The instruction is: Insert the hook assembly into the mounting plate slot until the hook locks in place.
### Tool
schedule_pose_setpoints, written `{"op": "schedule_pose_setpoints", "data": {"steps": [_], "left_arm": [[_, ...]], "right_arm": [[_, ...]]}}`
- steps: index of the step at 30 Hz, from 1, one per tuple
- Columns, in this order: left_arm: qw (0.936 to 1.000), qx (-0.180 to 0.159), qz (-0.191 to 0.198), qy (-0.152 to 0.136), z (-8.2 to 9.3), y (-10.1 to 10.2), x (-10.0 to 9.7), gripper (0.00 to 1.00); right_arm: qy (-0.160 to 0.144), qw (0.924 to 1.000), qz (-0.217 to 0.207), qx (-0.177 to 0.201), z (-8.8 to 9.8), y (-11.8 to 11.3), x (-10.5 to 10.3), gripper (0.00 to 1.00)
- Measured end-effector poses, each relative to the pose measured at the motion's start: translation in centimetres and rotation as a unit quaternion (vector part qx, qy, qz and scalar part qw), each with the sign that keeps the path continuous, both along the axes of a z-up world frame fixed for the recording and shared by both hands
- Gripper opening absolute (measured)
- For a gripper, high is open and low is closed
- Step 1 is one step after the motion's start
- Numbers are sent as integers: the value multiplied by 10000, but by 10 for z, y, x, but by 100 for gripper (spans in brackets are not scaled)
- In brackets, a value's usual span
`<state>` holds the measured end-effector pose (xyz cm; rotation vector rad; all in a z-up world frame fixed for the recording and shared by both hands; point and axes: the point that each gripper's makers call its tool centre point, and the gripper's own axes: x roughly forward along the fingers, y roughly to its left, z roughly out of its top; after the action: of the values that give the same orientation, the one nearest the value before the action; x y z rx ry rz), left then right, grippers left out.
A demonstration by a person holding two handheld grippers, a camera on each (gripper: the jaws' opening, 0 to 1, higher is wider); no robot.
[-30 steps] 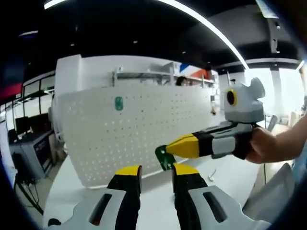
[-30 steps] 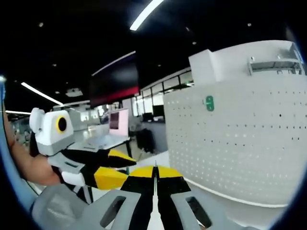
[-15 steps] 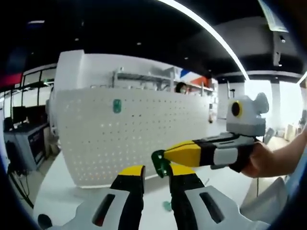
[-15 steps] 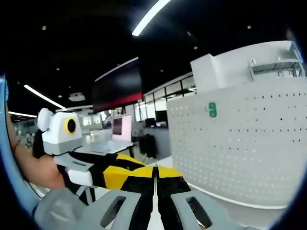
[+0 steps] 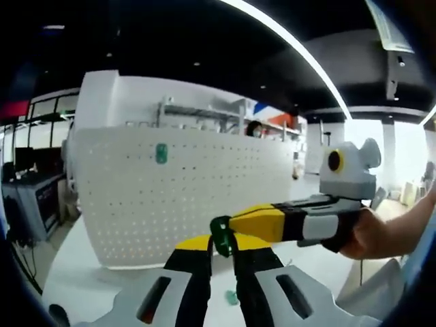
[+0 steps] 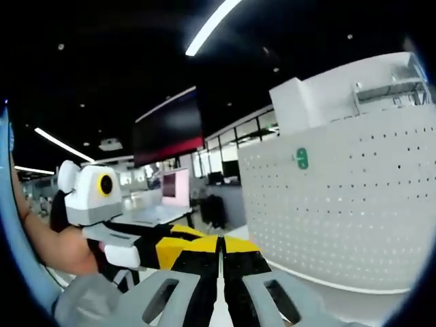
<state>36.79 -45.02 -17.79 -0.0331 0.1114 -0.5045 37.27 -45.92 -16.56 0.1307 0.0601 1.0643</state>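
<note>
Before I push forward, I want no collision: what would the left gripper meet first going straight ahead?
Probably the green piece held by the right gripper, crossing right at the left gripper's tips; the white pegboard stands farther behind. Depth is uncertain.

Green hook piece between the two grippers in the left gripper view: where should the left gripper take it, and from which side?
The right gripper pinches the green piece by one end; the other end sticks out past its yellow tips. Probably best to grip that free end, from below, where the left gripper already brackets it with its jaws either side. The piece's shape is too blurred to say more.
</note>
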Motion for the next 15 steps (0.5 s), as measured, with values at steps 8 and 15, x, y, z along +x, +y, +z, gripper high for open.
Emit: {"op": "schedule_pose_setpoints", "data": {"steps": [8, 15], "left_arm": [[10000, 17, -32, -67, 3, -2, -1, 7], [9999, 6, -44, -126, 6, -4, -1, 5]], "right_arm": [[76, 9999, 4, 114, 3, -1, -1, 0], [93, 9998, 23, 164, 5, 0, -2, 0]]}}
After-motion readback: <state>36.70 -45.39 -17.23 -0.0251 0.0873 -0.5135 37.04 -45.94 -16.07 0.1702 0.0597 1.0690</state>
